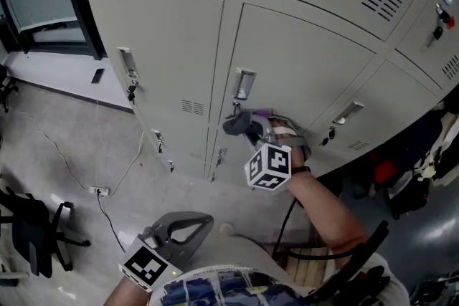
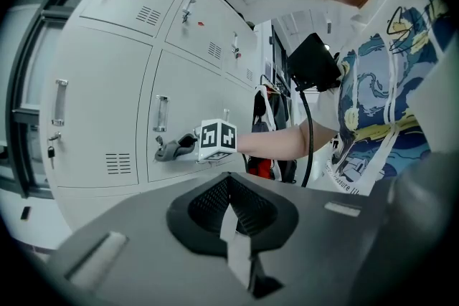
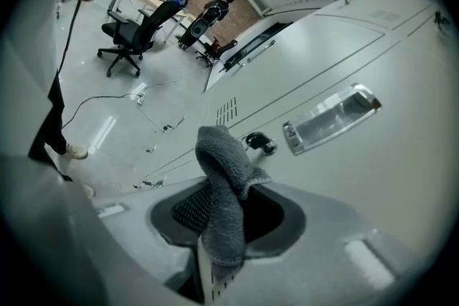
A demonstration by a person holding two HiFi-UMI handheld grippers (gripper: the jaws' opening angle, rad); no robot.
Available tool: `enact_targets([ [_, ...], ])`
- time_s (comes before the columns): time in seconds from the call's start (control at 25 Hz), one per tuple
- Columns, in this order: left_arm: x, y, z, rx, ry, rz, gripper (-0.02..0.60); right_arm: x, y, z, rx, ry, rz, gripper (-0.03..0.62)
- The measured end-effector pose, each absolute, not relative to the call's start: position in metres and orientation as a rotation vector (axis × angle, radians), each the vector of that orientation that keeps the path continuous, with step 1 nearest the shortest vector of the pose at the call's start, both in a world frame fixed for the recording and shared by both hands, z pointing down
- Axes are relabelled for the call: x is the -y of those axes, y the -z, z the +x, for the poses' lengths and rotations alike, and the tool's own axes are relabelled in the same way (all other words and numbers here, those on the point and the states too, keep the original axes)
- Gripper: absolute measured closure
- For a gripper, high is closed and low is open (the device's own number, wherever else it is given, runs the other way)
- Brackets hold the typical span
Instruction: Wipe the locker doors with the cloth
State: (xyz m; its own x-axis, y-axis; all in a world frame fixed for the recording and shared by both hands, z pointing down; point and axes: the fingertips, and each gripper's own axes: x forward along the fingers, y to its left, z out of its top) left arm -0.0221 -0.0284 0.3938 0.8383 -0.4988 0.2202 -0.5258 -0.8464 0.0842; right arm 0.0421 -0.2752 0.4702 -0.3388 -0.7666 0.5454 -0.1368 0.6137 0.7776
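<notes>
Since we only need one hand for wiping, left gripper (image 2: 231,226) sits low by our waist, jaws closed, nothing between them. Right gripper (image 3: 215,229) clamps grey cloth (image 3: 221,168), wad poking out past jaws as pad. Just ahead of cloth: lock (image 3: 258,142), then recessed handle (image 3: 333,115) up-right, both on locker door (image 3: 380,175). Can't tell if cloth touches door yet.

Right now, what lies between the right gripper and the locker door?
The grey cloth, shut in the right gripper; the right gripper view shows it.
</notes>
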Motion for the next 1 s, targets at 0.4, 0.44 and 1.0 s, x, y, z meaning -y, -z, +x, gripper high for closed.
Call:
enact_targets([
  [0.4, 0.029, -0.395, -0.024, 0.829, -0.298, 2.863, 0.578, 0.274, -0.555, 0.043, 1.816, 0.642, 0.614, 0.482],
  [0.44, 0.029, -0.395, -0.024, 0.831, -0.297, 2.865, 0.578, 0.274, -0.561, 0.044, 1.815, 0.628, 0.604, 0.482],
  [1.0, 0.03, -0.392, -0.027, 0.811, -0.259, 2.876, 0.578, 0.243, -0.459, 0.059, 1.832, 0.662, 0.639, 0.48],
])
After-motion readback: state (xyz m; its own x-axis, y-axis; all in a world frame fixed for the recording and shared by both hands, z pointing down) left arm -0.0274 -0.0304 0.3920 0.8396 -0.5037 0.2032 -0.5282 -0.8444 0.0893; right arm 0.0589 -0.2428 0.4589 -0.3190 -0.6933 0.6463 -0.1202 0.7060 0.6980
